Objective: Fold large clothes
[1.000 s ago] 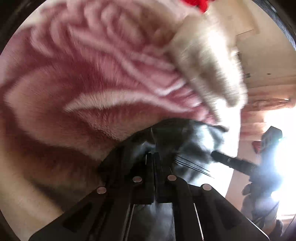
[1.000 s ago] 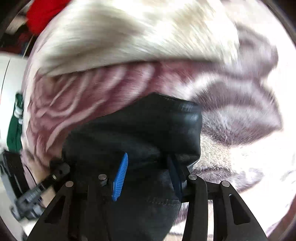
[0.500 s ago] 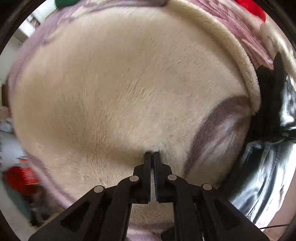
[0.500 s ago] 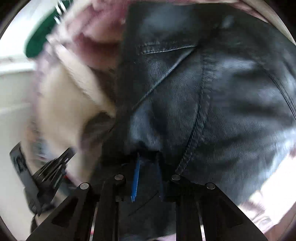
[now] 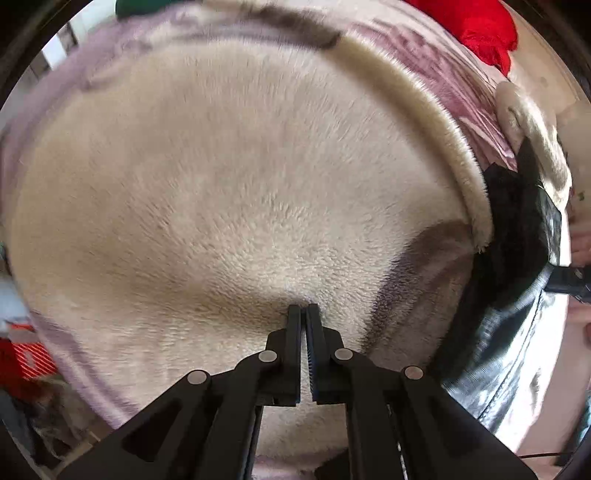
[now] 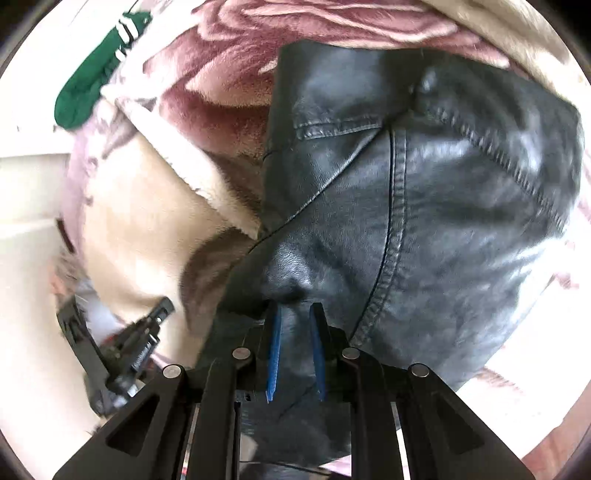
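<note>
The left gripper (image 5: 303,308) stands at the lower middle of its view, its jaws closed together with nothing visible between them, the tips pressed into the cream fleece blanket (image 5: 229,184). This blanket fills almost the whole frame. The black leather jacket (image 5: 513,332) shows only as a strip at the right edge, cut off by the lens rim. A red cloth (image 5: 484,29) sits at the upper right, blurred.

In the right wrist view, the right gripper (image 6: 295,314) holds a fold of the black leather jacket (image 6: 424,192) between its blue pads (image 6: 274,350), the gap narrow. The jacket covers the centre and right. At the lower left the other gripper appears dark and blurred. A green cloth (image 6: 92,88) lies at the upper left.
</note>
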`<state>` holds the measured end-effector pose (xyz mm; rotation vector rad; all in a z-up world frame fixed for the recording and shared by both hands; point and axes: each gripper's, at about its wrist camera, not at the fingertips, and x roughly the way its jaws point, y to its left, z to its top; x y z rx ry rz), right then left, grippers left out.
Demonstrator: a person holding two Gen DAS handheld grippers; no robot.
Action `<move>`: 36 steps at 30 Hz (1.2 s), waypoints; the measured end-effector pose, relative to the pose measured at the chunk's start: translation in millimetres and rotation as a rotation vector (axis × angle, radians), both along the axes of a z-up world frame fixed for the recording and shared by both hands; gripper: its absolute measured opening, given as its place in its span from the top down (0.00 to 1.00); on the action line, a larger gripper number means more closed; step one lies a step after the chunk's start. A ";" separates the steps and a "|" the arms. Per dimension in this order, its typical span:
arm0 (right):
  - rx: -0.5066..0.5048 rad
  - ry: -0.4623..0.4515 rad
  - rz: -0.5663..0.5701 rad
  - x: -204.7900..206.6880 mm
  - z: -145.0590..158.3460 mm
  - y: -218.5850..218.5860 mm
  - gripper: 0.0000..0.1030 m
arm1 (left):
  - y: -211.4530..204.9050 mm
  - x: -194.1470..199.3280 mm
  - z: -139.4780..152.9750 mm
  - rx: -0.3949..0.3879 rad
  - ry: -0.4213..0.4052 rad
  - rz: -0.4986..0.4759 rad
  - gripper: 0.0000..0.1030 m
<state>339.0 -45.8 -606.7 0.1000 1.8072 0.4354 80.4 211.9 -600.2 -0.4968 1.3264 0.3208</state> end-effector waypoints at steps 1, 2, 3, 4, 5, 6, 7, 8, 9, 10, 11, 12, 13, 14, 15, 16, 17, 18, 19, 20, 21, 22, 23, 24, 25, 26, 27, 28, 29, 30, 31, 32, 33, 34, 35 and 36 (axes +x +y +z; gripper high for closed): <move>0.027 0.014 -0.028 3.6 -10.4 -2.5 0.82 | -4.3 0.3 2.6 0.056 0.004 -0.023 0.96; 0.038 0.024 -0.055 13.1 -26.5 0.9 0.83 | -7.7 0.3 -2.0 0.084 0.011 -0.041 0.95; 0.029 0.031 -0.066 14.1 -44.1 4.4 0.84 | -13.1 1.2 -10.0 0.088 0.025 -0.050 0.95; 0.014 0.041 -0.087 14.3 -64.8 3.8 0.84 | -12.4 2.3 -20.2 0.082 0.046 -0.054 0.95; 0.017 0.052 -0.106 9.7 -75.3 0.6 0.84 | -5.0 1.9 -25.9 0.088 0.048 -0.059 0.95; 0.028 0.046 -0.099 7.4 -76.8 -0.1 0.85 | -5.2 4.0 -30.7 0.099 0.043 -0.074 0.95; 0.044 0.034 -0.081 5.7 -66.6 -1.6 0.85 | -5.4 6.6 -33.8 0.110 0.042 -0.087 0.95; 0.071 0.031 -0.083 5.4 -56.4 -5.3 0.85 | -6.4 9.1 -35.0 0.120 0.040 -0.099 0.95; 0.114 0.032 -0.097 2.9 -43.3 -14.0 0.84 | -7.4 16.5 -36.7 0.127 0.037 -0.103 0.95; 0.162 0.041 -0.121 1.7 -31.7 -25.6 0.79 | -7.0 16.4 -37.1 0.132 0.030 -0.104 0.95; 0.199 0.050 -0.153 2.4 -23.5 -35.1 0.60 | -6.3 14.6 -37.7 0.139 0.015 -0.100 0.95; 0.235 0.055 -0.196 -2.5 -15.0 -50.2 0.49 | -5.0 13.8 -37.9 0.137 0.003 -0.092 0.95; 0.260 0.055 -0.239 -6.4 -6.3 -66.9 0.38 | -3.8 13.1 -37.9 0.133 0.006 -0.094 0.95; 0.268 0.051 -0.268 -8.4 -0.2 -82.1 0.38 | -3.2 15.3 -34.6 0.132 0.025 -0.105 0.95; 0.268 0.040 -0.291 -12.2 7.3 -96.3 0.38 | -2.5 14.9 -26.8 0.128 0.045 -0.112 0.95; 0.258 0.018 -0.307 -15.8 15.1 -109.0 0.38 | -3.8 20.0 -14.4 0.124 0.036 -0.108 0.95; 0.244 -0.003 -0.317 -5.7 20.7 -123.1 0.38 | -5.9 20.8 3.8 0.110 -0.012 -0.096 0.95; 0.224 -0.028 -0.328 -7.5 26.5 -135.7 0.38 | -10.7 22.3 20.4 0.088 -0.058 -0.101 0.93; 0.205 -0.048 -0.338 -5.8 29.5 -150.7 0.38 | -19.3 27.1 35.5 0.065 -0.093 -0.124 0.88; 0.195 -0.059 -0.346 -6.4 30.5 -158.7 0.37 | -33.9 35.8 49.9 0.045 -0.124 -0.169 0.52; 0.188 -0.066 -0.354 -8.8 31.7 -171.6 0.37 | -47.4 43.4 56.4 0.027 -0.144 -0.207 0.01; 0.179 -0.062 -0.366 -9.5 28.7 -190.5 0.37 | -64.4 51.3 60.5 -0.002 -0.187 -0.250 0.00; 0.169 -0.054 -0.379 -0.4 28.7 -205.8 0.37 | -73.6 57.8 58.8 -0.012 -0.208 -0.281 0.00; 0.157 -0.046 -0.396 -1.3 21.6 -209.2 0.37 | -88.8 69.0 52.4 -0.013 -0.192 -0.327 0.00; 0.147 -0.039 -0.409 -0.9 16.4 -214.4 0.37 | -103.0 82.8 46.1 -0.014 -0.168 -0.382 0.00; 0.139 -0.032 -0.417 -3.0 14.1 -217.4 0.37 | -111.4 93.7 43.7 -0.015 -0.155 -0.419 0.00; 0.137 -0.028 -0.422 -5.3 10.9 -220.2 0.37 | -122.4 99.1 43.9 -0.010 -0.153 -0.448 0.00; 0.144 -0.032 -0.422 -5.8 9.4 -218.6 0.38 | -134.5 109.6 37.4 0.008 -0.123 -0.464 0.00; 0.150 -0.041 -0.422 -6.1 9.8 -215.6 0.38 | -144.4 116.3 34.7 0.023 -0.084 -0.467 0.00; 0.150 -0.050 -0.419 -7.2 10.7 -215.9 0.38 | -151.8 124.7 23.4 0.046 -0.034 -0.469 0.08; 0.144 -0.056 -0.412 -8.4 9.5 -214.6 0.38 | -152.9 128.7 14.3 0.070 -0.015 -0.464 0.20; 0.130 -0.059 -0.412 -7.8 4.1 -210.4 0.43 | -149.6 131.9 3.4 0.064 -0.008 -0.452 0.33; 0.113 -0.058 -0.405 -8.2 -2.8 -207.6 0.54 | -143.6 137.1 -3.3 0.022 -0.013 -0.424 0.37; 0.101 -0.051 -0.391 -7.4 -9.8 -200.2 0.86 | -135.6 138.4 -10.4 -0.037 -0.024 -0.396 0.37; 0.080 -0.040 -0.372 -7.3 -16.4 -193.7 0.92 | -125.2 137.3 -21.2 -0.090 -0.036 -0.374 0.38; 0.057 -0.041 -0.348 -6.3 -25.6 -187.4 0.94 | -121.2 137.1 -25.7 -0.114 -0.036 -0.370 0.37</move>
